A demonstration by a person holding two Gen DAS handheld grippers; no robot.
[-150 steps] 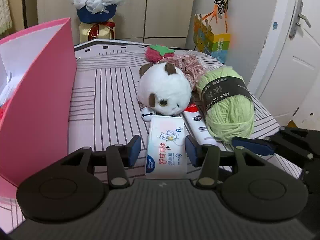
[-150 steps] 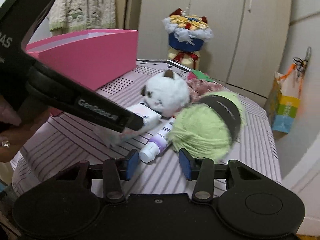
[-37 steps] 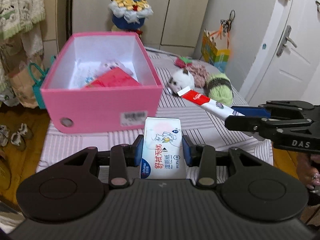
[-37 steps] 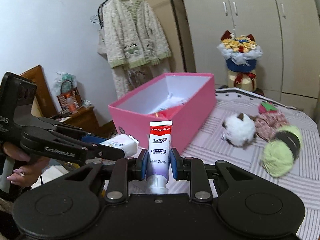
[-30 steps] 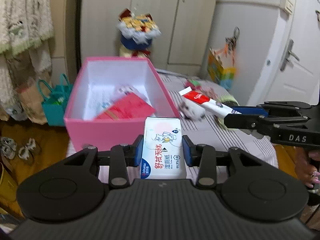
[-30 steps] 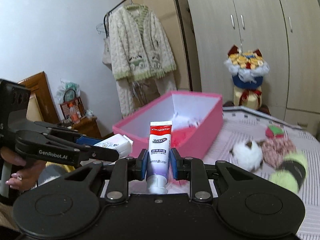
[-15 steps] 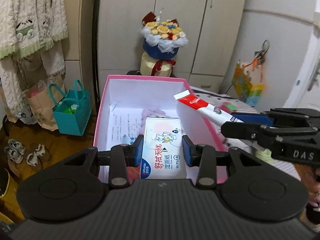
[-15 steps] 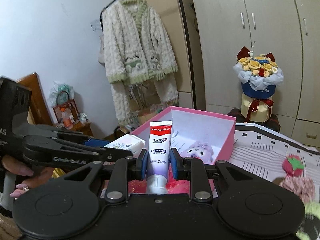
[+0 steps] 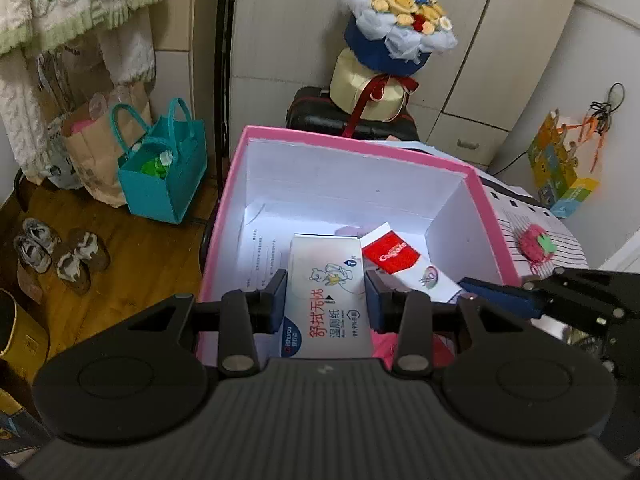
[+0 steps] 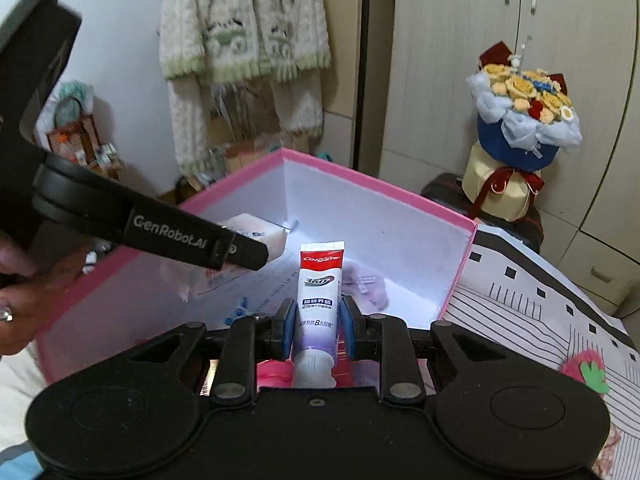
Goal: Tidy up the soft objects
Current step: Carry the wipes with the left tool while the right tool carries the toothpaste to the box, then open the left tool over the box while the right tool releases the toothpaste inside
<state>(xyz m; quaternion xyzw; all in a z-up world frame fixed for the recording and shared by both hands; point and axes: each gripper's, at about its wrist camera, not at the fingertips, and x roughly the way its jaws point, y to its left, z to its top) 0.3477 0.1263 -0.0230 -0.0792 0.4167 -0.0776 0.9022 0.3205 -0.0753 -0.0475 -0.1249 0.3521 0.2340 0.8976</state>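
Over the pink box [image 9: 484,196], both grippers have swung in from the bed: left gripper [image 9: 326,300] clamps wet-wipes pack [image 9: 328,300], right gripper [image 10: 318,324] clamps toothpaste tube [image 10: 320,288] at its 2 o'clock; release next.

Both hand-held grippers [image 9: 325,298] [image 10: 317,326] clamped, tilted down

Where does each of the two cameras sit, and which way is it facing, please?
Left wrist: on the left gripper, angled down into the pink box; its jaws grip the wipes pack.
Right wrist: on the right gripper, angled down into the box; it grips the toothpaste tube; a hand shows.
Shared: box, both items, bouquet.
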